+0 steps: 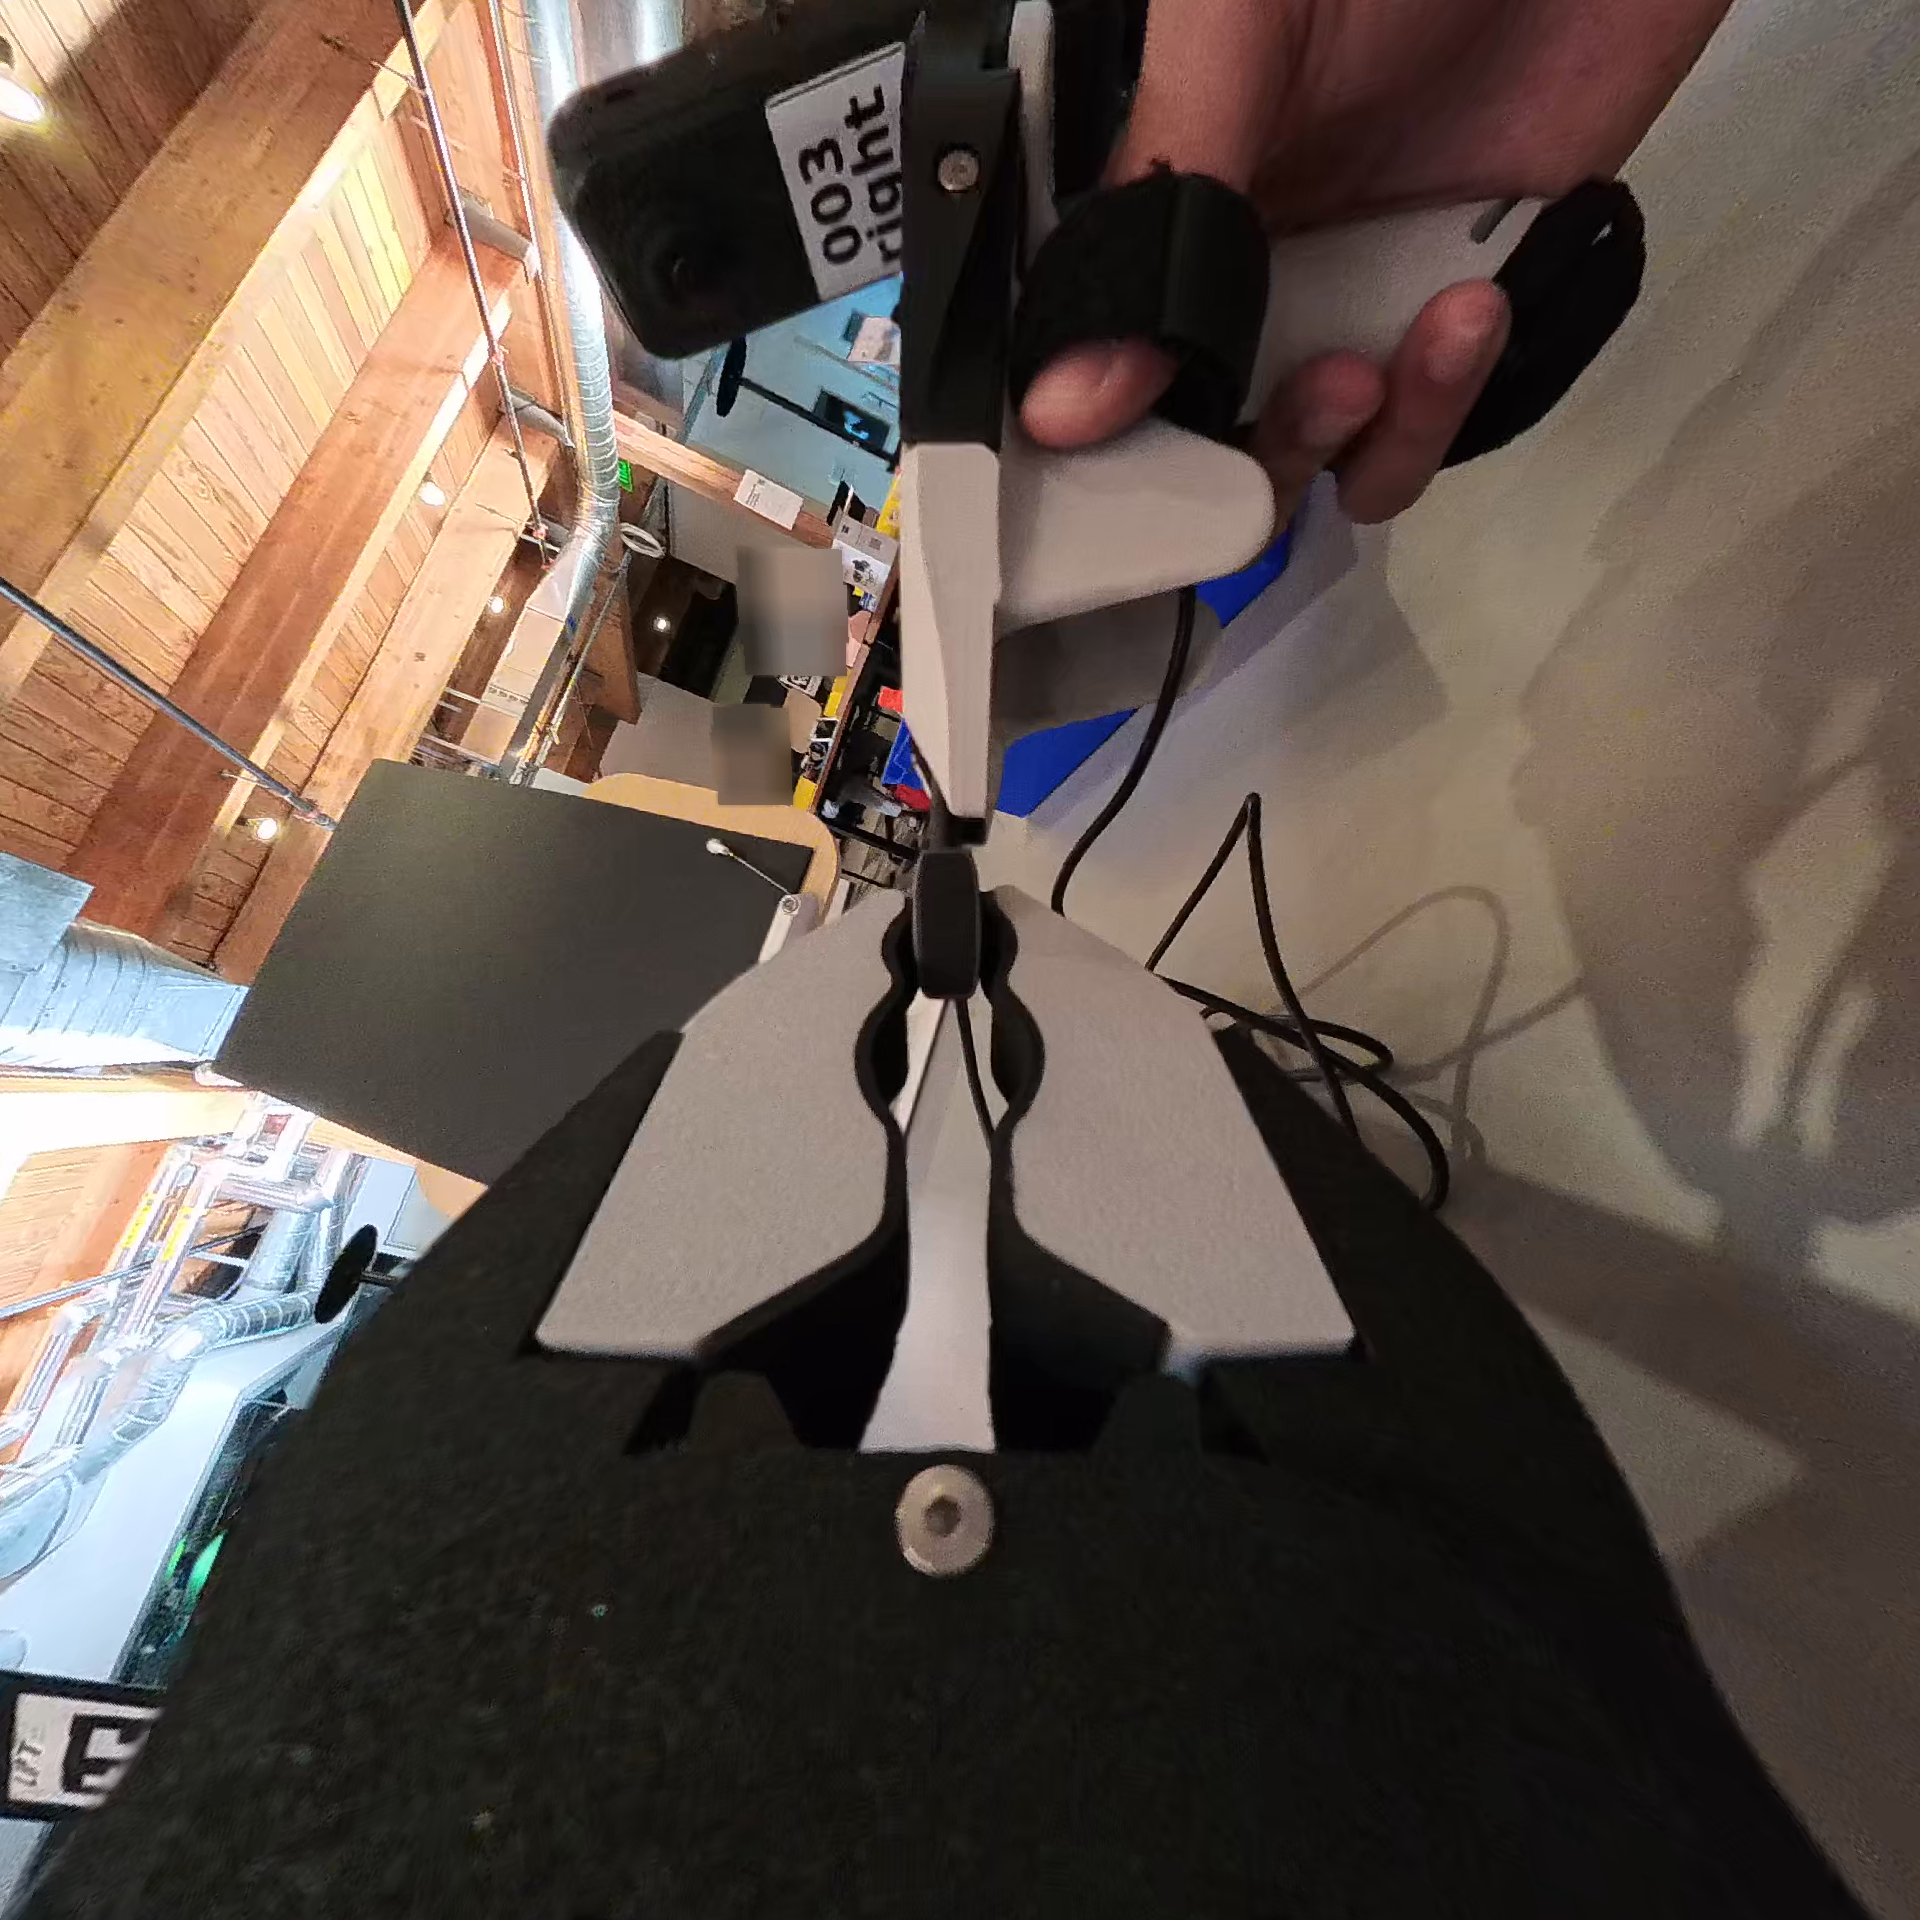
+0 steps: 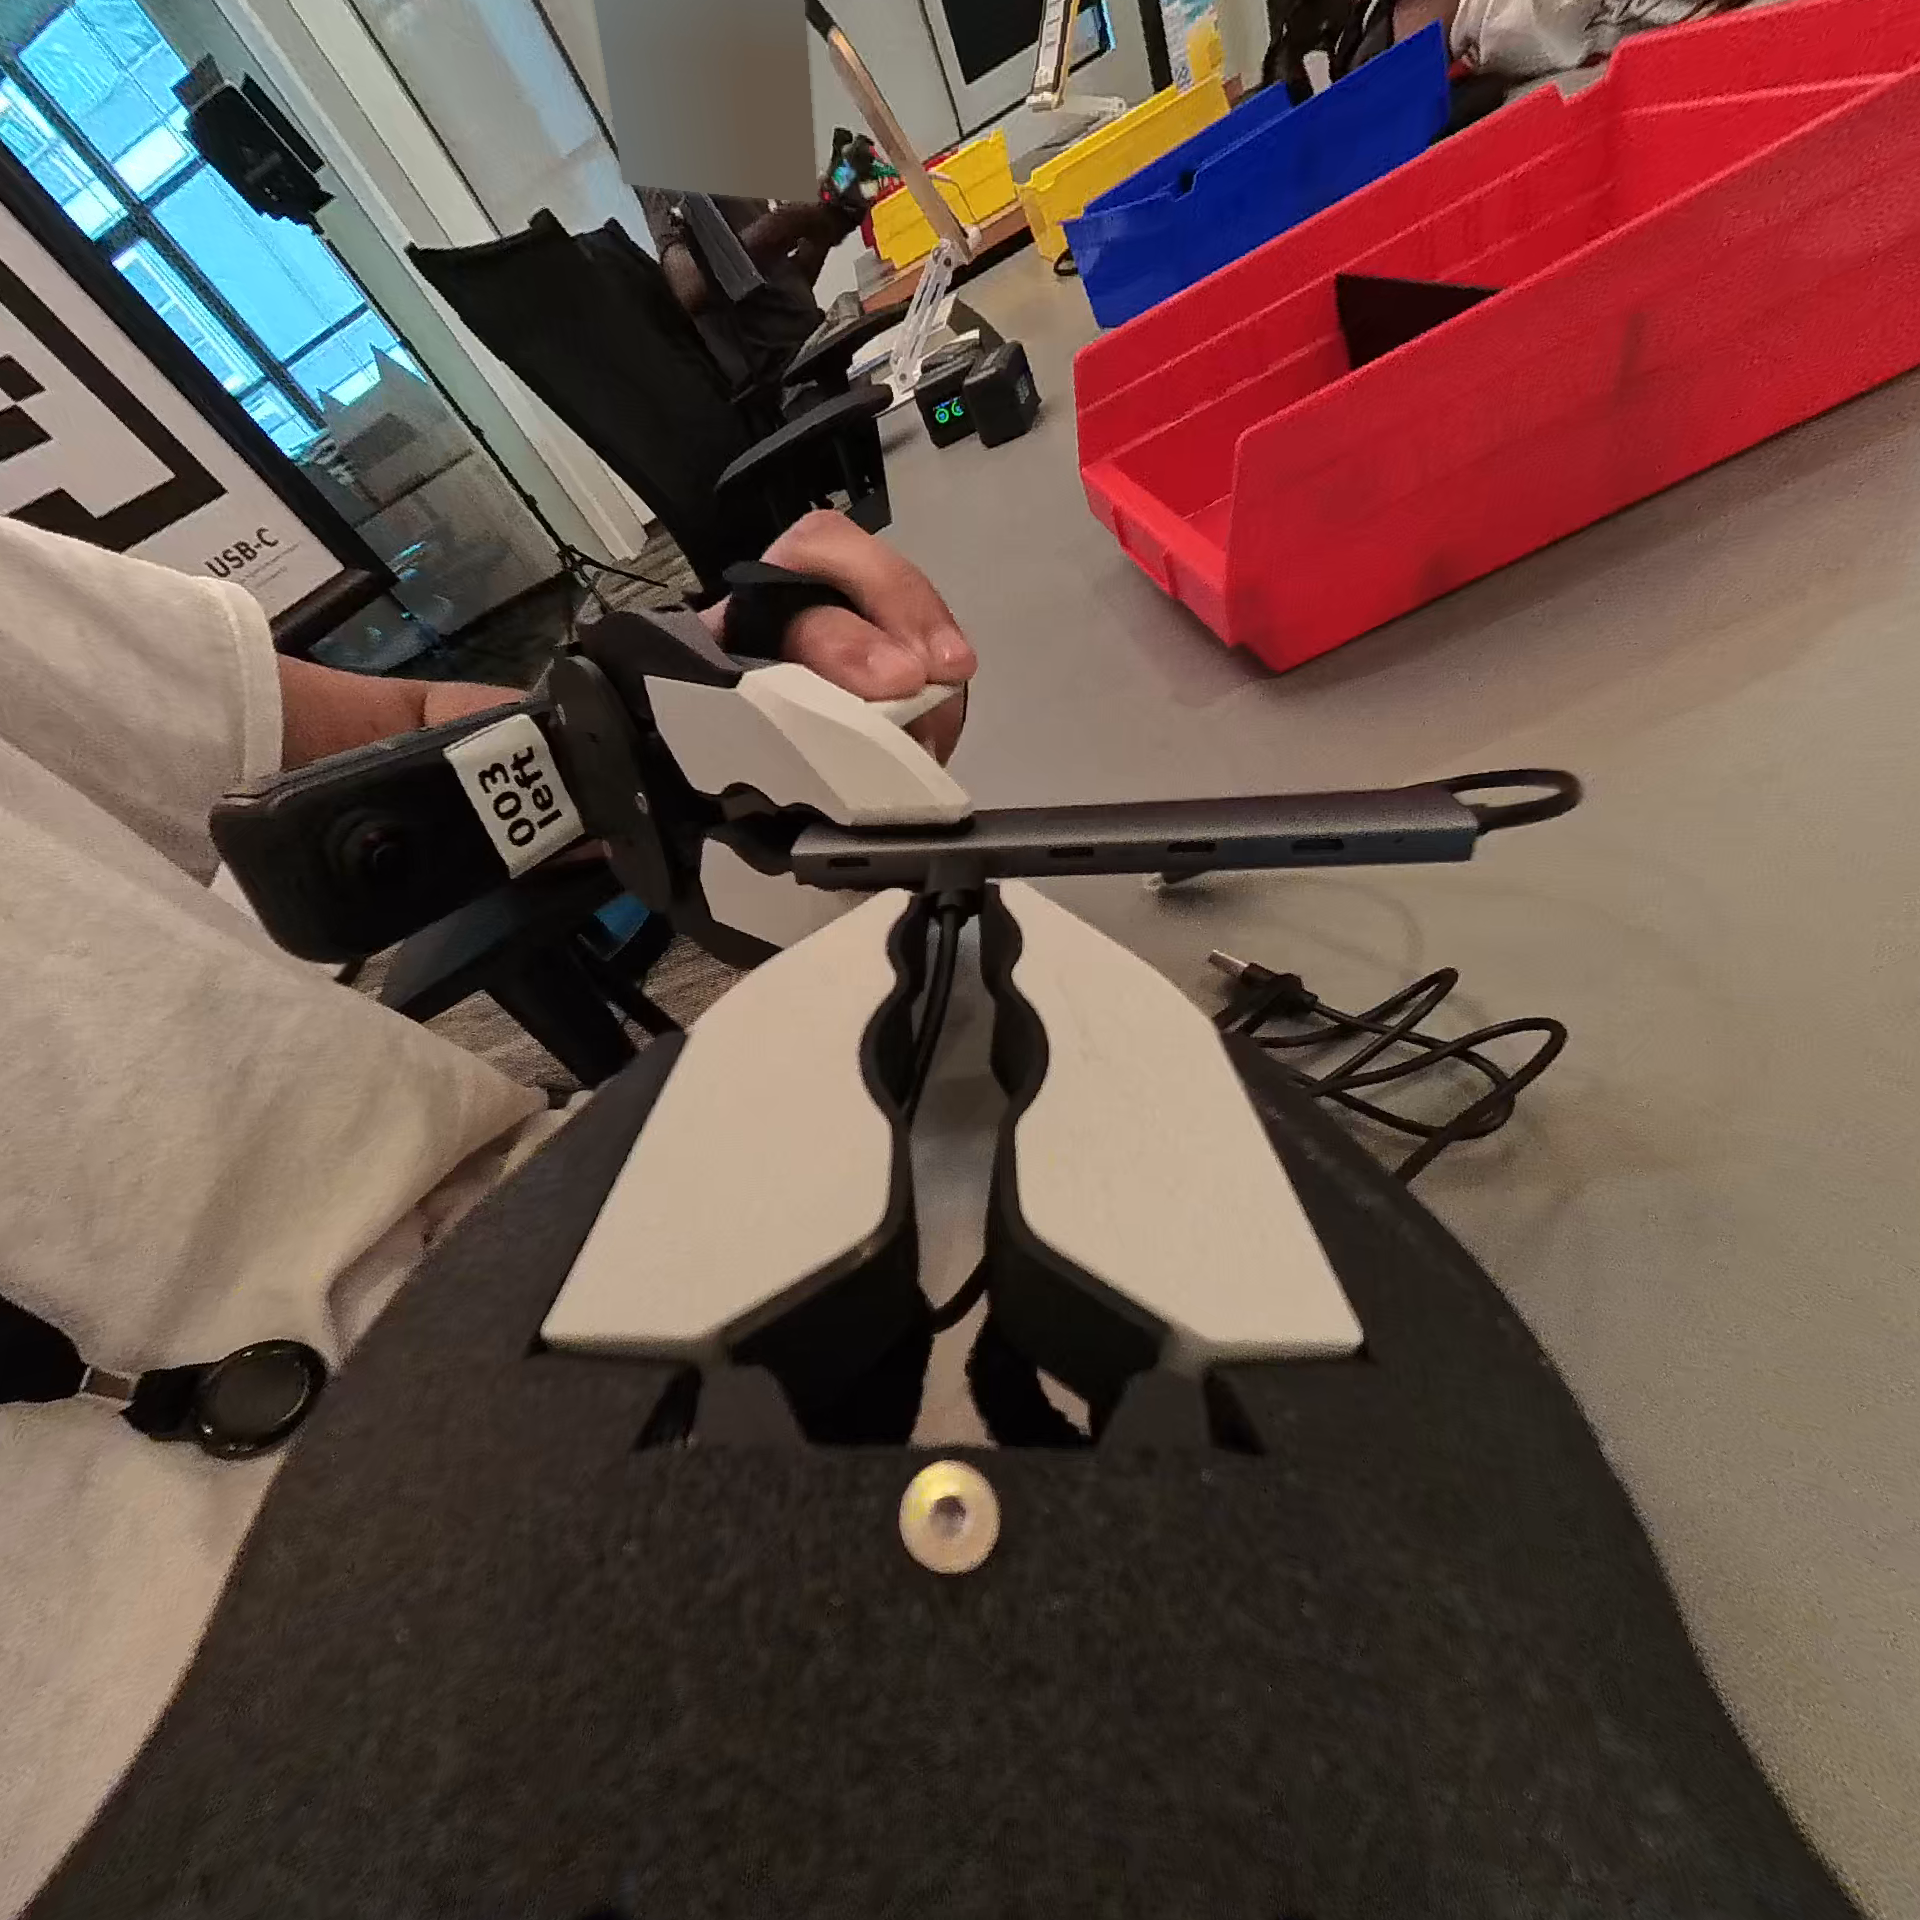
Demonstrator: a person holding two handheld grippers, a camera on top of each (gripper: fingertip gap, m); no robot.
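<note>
Grey tabletop lay beneath; the left gripper clamped a slim grey metal hub, while the right gripper pinched a black cable plug seated in it, loose cable just right.

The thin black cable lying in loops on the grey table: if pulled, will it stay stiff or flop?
Probably floppy: the thin black cable lies in loose loops on the grey table. It looks light, so it would likely drag and trail rather than hold shape; loops may snag.
</note>
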